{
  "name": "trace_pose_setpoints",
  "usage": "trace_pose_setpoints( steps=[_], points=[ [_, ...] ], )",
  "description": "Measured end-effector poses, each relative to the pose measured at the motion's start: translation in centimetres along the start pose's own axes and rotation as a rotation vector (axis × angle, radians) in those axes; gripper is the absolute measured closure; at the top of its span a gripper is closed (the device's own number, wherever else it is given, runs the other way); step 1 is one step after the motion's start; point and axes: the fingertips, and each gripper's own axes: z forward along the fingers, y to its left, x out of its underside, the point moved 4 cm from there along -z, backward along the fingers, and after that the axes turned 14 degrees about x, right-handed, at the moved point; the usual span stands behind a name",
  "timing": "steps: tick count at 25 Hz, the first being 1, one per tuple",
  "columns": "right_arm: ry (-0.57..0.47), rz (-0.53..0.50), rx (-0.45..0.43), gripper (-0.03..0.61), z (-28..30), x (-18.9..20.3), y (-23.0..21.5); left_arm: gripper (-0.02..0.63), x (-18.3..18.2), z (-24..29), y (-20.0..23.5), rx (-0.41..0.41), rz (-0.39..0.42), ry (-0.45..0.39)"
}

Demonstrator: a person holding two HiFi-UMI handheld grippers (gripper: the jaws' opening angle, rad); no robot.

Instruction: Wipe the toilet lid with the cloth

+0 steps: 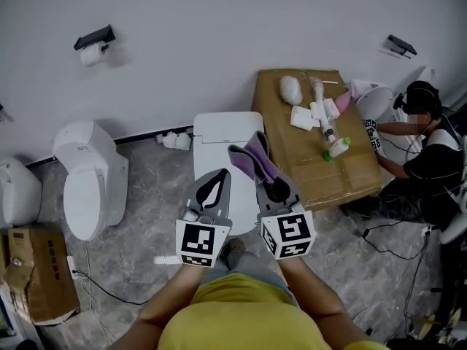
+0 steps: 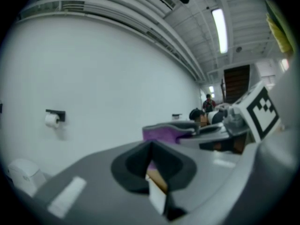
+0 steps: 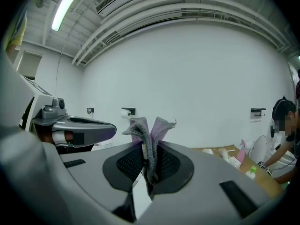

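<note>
Right gripper (image 3: 149,165) is clamped on the crumpled purple-grey cloth (image 3: 151,130), held up over the white toilet (image 1: 222,133). Left gripper (image 1: 211,189) is closed with nothing in it. Cardboard tabletop (image 1: 350,173) with bottles (image 1: 332,133) sits just right, another toilet (image 1: 87,181) off left.

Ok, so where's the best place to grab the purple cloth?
By its bunched middle, as the right gripper has it: the purple cloth is folded between the shut jaws, with both loose ends poking out past the tips. Closing across the fold from either side probably leaves those ends free for wiping.
</note>
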Motion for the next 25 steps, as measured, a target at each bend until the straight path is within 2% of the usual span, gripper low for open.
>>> trace_pose_setpoints(
  steps=[8, 25],
  points=[
    [-0.008, -0.026, -0.001, 0.529, -0.8, -0.1, -0.1, 0.615, -0.5, -0.1, -1.2, 0.015, 0.018, -0.010],
    [-0.001, -0.012, -0.023, 0.529, -1.7, 1.3, -1.0, 0.615, -0.7, 1.1, -2.9, 0.022, 0.023, -0.013]
  ],
)
